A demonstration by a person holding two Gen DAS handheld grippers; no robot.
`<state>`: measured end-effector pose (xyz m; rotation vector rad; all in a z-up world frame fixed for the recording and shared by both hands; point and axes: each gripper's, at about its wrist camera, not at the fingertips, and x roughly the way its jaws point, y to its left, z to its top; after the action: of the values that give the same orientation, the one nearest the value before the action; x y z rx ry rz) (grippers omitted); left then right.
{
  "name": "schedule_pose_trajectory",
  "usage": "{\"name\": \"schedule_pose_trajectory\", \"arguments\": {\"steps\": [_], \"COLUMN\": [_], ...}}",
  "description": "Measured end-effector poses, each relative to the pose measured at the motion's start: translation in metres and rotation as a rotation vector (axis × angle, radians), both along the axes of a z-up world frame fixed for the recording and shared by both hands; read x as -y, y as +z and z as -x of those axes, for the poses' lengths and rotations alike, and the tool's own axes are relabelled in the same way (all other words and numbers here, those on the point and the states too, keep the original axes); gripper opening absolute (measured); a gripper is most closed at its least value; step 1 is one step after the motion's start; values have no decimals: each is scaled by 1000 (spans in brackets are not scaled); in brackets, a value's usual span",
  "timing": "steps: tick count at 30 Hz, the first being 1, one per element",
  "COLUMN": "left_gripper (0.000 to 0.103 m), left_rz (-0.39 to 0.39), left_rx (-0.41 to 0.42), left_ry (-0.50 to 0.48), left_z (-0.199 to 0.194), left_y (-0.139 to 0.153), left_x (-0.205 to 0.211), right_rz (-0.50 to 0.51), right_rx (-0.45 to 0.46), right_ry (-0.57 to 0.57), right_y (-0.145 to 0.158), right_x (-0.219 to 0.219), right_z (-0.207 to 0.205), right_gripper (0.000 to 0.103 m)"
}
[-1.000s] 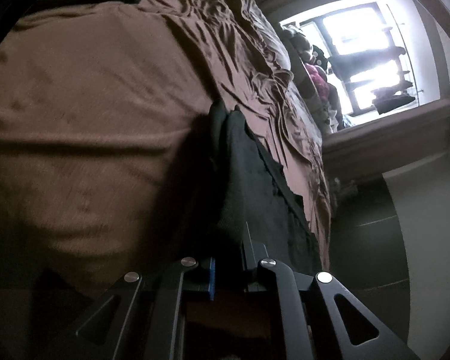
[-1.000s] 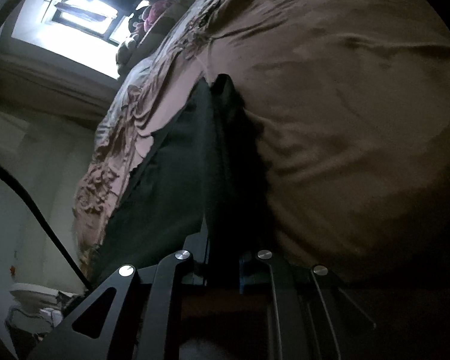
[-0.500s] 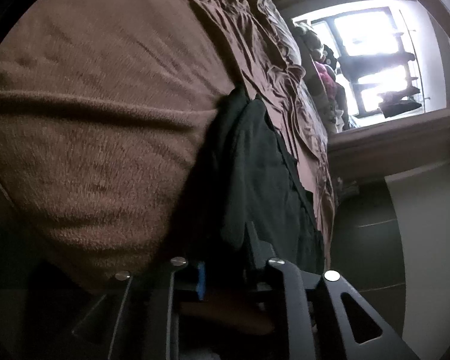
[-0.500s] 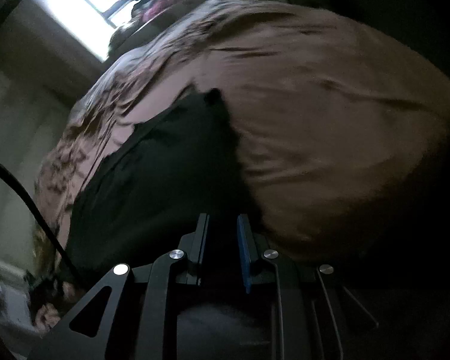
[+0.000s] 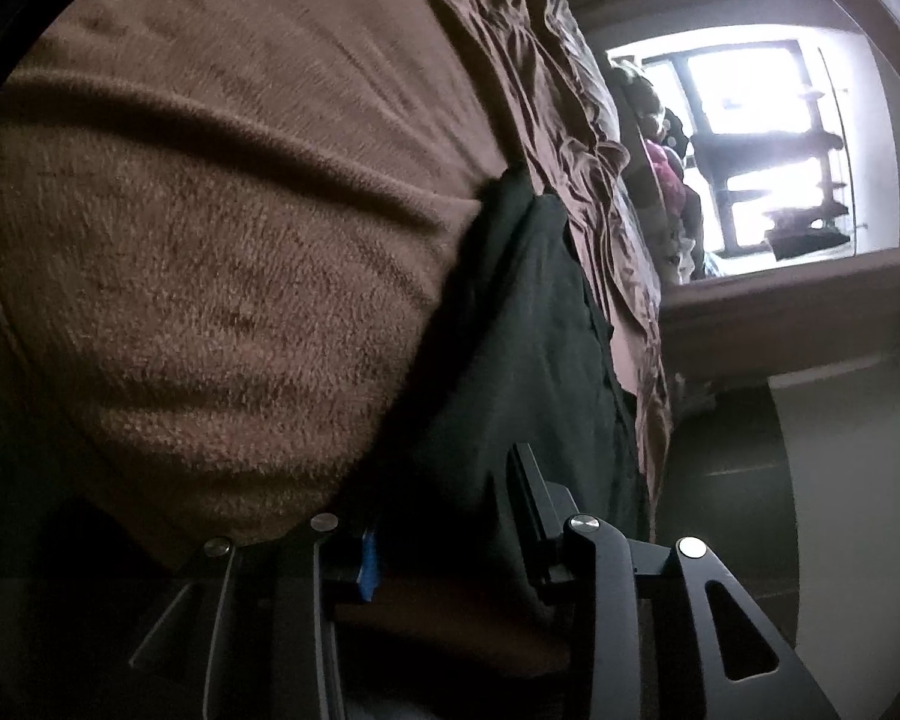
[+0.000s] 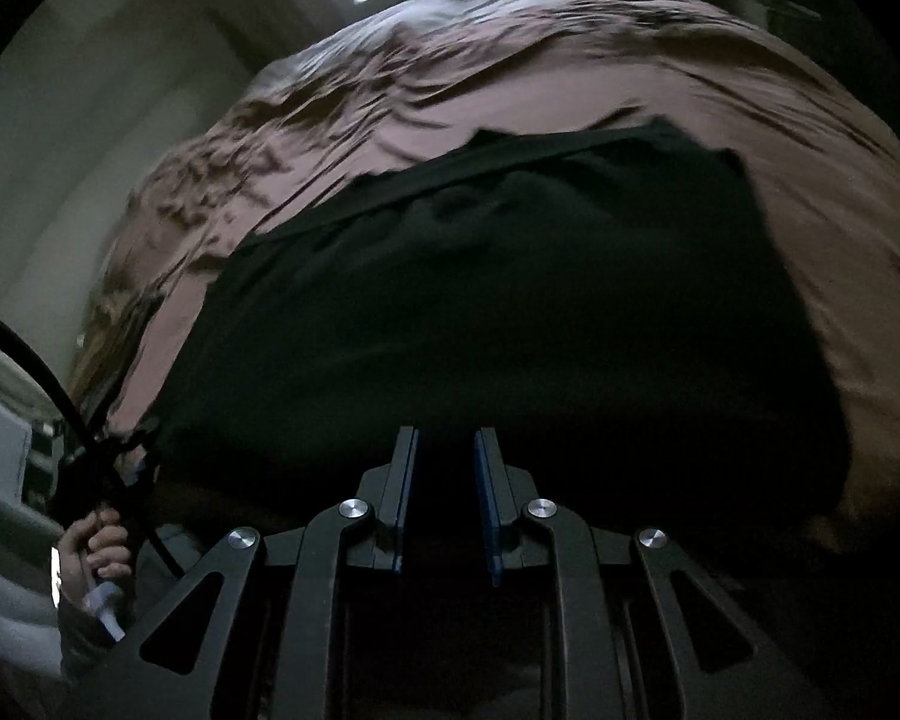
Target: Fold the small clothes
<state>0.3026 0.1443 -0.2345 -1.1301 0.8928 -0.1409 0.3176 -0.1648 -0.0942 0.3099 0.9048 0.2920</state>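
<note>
A dark, nearly black garment (image 6: 480,300) lies spread flat on a brown bed. In the left wrist view the same garment (image 5: 510,330) runs away from me as a long folded strip. My left gripper (image 5: 450,516) is low over its near end. Its jaws are opening, the cloth lies loosely between them, and the pads stand apart from it. My right gripper (image 6: 445,480) hovers back from the garment's near edge. A narrow gap shows between its blue pads, and nothing is in it.
A fuzzy brown blanket (image 5: 210,210) covers the near bed, with a crumpled mauve sheet (image 5: 540,60) beyond. Heaped things (image 5: 660,150) sit under a bright window (image 5: 768,138). Dark floor (image 5: 720,480) borders the bed. A person's hand (image 6: 99,546) and a black cable (image 6: 60,396) are at the lower left.
My left jaws have spread apart around the cloth and sunk towards the blanket. My right gripper has let go of the garment, rolled and drawn back, so the garment now lies broad across its view.
</note>
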Motion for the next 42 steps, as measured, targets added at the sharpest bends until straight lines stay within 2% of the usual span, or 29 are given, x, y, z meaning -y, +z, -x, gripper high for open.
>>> {"name": "schedule_pose_trajectory", "arguments": {"steps": [3,6,13,19,23,28,33,42], "left_gripper": [37,37,37,37,37,37,37,37], "left_rz": [7,-28,-48,-25,-22,-4,13,38], "left_rx": [6,0,-7,-1,3,2,3,-2], "left_ry": [8,1,-16,-2,4,18,36,70], "left_z": [0,-2,-6,-2,0,2,5,6], "left_y": [0,2,0,-1,0,-2,-3,-6], "left_x": [-2,3,7,4,5,4,2,1], "right_rz": [33,84,154,223,191,210,248,260], "right_rx": [-13,-24,-16,-93,-140,-94,-114,-97], "right_ry": [60,113,167,212,206,187,151,108], "right_y": [-8,-17,-28,-60,-52,-38,-53,-56], "right_x": [-23,-50,-92,-117,-116,-118,-122,-133], "right_z": [-15,-30,-49,-59,-72,-90,-117,-173], "right_gripper": [16,16,16,15,12,12,12,12]}}
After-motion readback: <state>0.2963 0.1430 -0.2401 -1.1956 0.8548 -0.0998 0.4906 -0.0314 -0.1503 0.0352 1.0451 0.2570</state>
